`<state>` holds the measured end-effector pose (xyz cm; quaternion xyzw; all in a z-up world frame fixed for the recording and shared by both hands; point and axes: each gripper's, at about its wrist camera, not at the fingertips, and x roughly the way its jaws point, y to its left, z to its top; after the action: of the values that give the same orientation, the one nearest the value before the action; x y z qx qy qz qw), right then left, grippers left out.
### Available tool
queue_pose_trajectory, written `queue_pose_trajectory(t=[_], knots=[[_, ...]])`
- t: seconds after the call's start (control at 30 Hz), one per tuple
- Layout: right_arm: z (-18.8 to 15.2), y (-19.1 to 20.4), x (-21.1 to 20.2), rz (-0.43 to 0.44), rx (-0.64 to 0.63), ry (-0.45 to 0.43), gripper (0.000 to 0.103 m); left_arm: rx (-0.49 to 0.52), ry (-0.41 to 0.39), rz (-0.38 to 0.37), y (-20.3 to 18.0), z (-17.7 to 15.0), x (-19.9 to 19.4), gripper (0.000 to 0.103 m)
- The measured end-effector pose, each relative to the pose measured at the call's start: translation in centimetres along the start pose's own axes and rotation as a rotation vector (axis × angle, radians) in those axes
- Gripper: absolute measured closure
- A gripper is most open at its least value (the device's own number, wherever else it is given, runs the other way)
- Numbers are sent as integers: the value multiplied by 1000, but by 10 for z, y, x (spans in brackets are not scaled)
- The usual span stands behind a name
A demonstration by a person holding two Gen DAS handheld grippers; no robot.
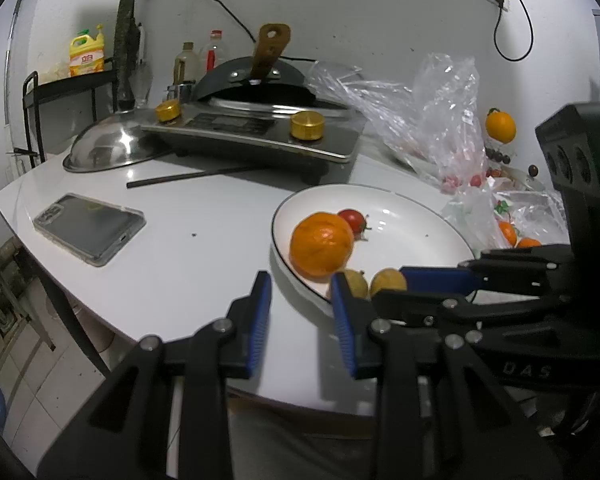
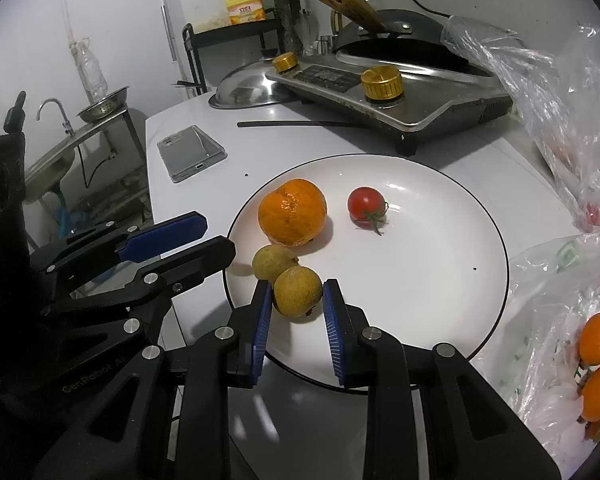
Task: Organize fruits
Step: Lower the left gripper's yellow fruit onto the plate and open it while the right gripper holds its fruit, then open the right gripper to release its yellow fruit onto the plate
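Left of the white plate (image 2: pixel 480 248) the left gripper (image 1: pixel 300 312) hangs parted and empty, while the right gripper (image 2: pixel 294 320) brackets, perhaps just touching, the nearer longan (image 2: pixel 297 296) on the plate's near-left edge: light, thin-shelled, best pinched gently across its middle.

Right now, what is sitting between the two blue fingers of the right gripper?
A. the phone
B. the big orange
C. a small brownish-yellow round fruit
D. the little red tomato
C. In the right wrist view, the right gripper has its blue fingers on either side of a small brownish-yellow fruit on the white plate; whether they are touching it cannot be told. The tomato and orange lie farther back.
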<state>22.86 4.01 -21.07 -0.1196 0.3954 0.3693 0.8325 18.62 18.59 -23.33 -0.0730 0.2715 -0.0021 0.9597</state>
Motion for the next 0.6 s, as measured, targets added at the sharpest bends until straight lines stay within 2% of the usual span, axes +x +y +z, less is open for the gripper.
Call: queue_pose_trajectory(t=[0.33, 0.4, 0.53, 0.6], knots=[[-1, -4, -10, -6, 12, -20, 72, 12, 1, 22, -5, 1, -5, 68], [-2, -5, -14, -8, 13, -27, 72, 16, 0, 26, -8, 1, -7, 66], [-4, -8, -24, -17, 17, -46, 72, 14, -11, 26, -13, 2, -11, 49], [-5, -11, -32, -23, 21, -59, 72, 17, -16, 23, -17, 3, -14, 49]])
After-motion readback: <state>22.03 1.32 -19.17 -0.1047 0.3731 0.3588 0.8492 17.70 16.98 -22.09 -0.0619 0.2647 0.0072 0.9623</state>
